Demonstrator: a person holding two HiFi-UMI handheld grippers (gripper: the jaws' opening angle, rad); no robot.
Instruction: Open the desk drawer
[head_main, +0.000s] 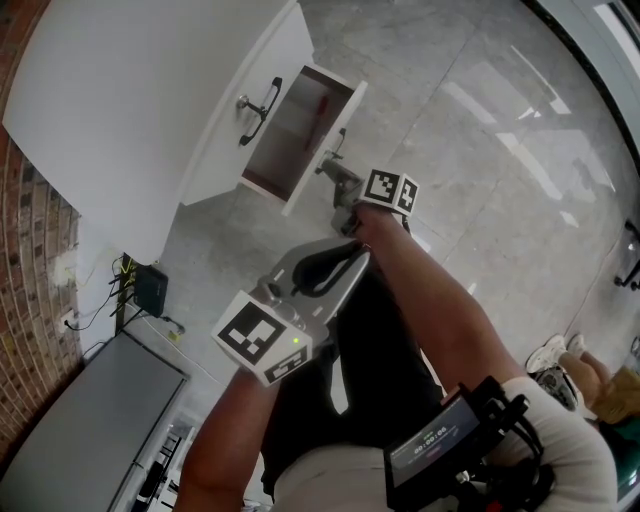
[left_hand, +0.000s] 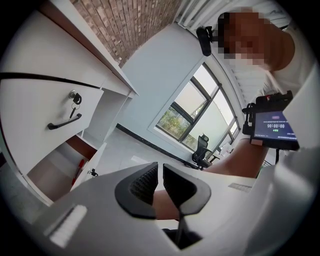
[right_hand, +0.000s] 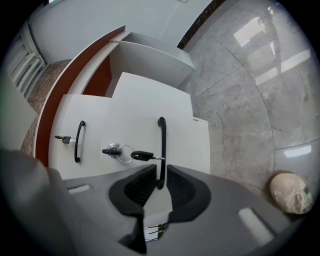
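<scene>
While the right gripper (right_hand: 160, 176) was clamped on the lower end of the black handle (right_hand: 161, 140), one ribbed pad pressed to each side of the bar, the desk drawer (head_main: 300, 130) stood drawn well out of the white desk (head_main: 130, 90) in the upper middle of the head view, its inside open to the camera. To me that hold looked chosen for pulling: the jaws straddled the bar crosswise, so a draw toward the person would carry the front along. They sat low on the handle, I judged, to stay clear of the key (right_hand: 142, 155) hanging from the lock just beside it at the centre of the right gripper view. Taken so near one end, the pull could drag the front a little askew. The left gripper (left_hand: 160, 172) had its jaws brought almost together on nothing, with only the person's forearm behind them, and it hung back close to the body at the lower centre of the head view, presumably because one hand was enough here. The upper drawer (head_main: 225, 120), left of the open one, sat flush and untouched. The task seemed largely done.
</scene>
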